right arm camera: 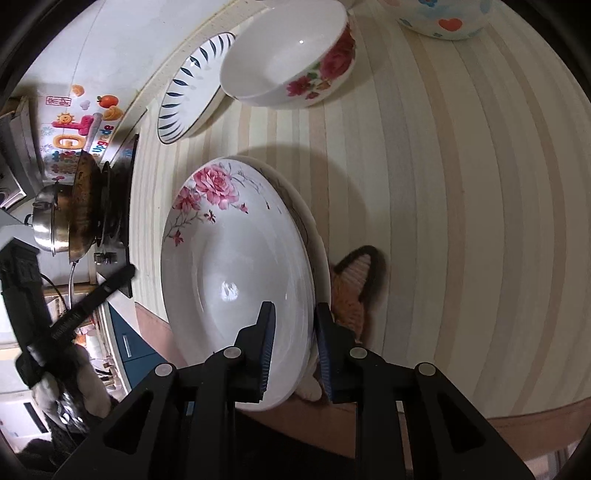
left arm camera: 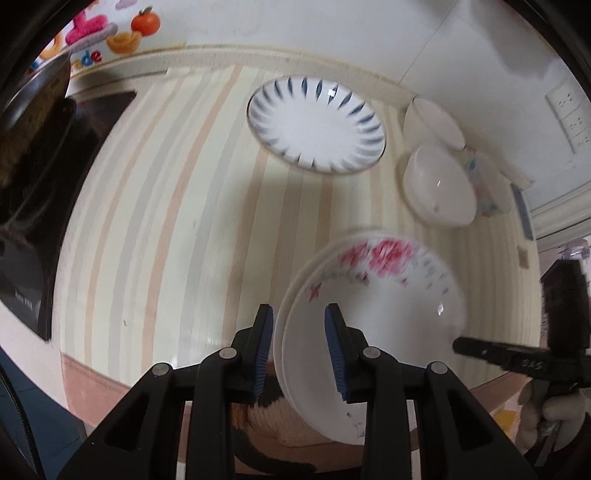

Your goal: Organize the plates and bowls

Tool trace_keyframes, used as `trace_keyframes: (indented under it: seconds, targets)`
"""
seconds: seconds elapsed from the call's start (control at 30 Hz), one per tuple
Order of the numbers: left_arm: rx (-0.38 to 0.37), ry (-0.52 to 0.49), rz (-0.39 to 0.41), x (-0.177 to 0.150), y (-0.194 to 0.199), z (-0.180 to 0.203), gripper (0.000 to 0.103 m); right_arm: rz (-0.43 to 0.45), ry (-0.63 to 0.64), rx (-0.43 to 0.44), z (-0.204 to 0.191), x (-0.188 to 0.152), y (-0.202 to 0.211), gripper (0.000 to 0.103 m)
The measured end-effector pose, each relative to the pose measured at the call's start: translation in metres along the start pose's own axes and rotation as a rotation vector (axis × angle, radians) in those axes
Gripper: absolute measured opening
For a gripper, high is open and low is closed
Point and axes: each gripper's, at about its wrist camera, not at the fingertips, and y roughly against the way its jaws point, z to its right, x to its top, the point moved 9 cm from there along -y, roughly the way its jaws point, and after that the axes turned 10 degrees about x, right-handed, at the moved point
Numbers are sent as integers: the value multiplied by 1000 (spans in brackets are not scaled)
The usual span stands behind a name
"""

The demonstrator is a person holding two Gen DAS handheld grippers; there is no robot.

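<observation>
A white plate with pink flowers (left arm camera: 373, 306) (right arm camera: 229, 266) sits on top of another plate whose rim (right arm camera: 295, 206) shows beneath it, near the counter's front edge. My left gripper (left arm camera: 300, 347) is closed on the near rim of the plates. My right gripper (right arm camera: 293, 347) is closed on the rim from the other side. A blue-leaf plate (left arm camera: 317, 123) (right arm camera: 192, 86) lies further back. A white bowl with red flowers (right arm camera: 291, 55) (left arm camera: 437, 184) stands behind, and another white bowl (left arm camera: 434, 122) beyond it.
A striped cloth (left arm camera: 177, 206) covers the counter. A black stove with a dark wok (right arm camera: 86, 206) and a steel pot (right arm camera: 48, 218) is at the left. A heart-patterned bowl (right arm camera: 447, 18) stands at the back. An orange mat (right arm camera: 351, 291) lies under the plates.
</observation>
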Motion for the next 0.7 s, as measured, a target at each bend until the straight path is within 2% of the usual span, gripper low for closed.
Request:
trace_keyframes:
  seconds: [0.07, 0.17, 0.3, 0.4, 0.47, 0.57, 0.7]
  targets:
    - [-17, -5, 5, 13, 4, -1, 27, -7, -37, -34, 5, 3, 5, 26]
    - [-30, -10, 20, 33, 9, -3, 27, 7, -89, -29, 2, 11, 20, 26]
    - [-49, 4, 41, 75, 12, -14, 29, 63, -80, 1, -33, 36, 44, 28]
    - [-44, 24, 37, 113, -1, -25, 30, 153, -25, 35, -80, 81, 54, 39]
    - [-34, 37, 16, 141, -21, -33, 30, 185, 4, 27, -101, 113, 50, 45]
    - [-3, 36, -19, 170, -51, -42, 30, 211, 31, -24, -120, 165, 32, 45]
    - [33, 32, -70, 189, -89, -49, 30, 186, 20, -104, -116, 216, 2, 45]
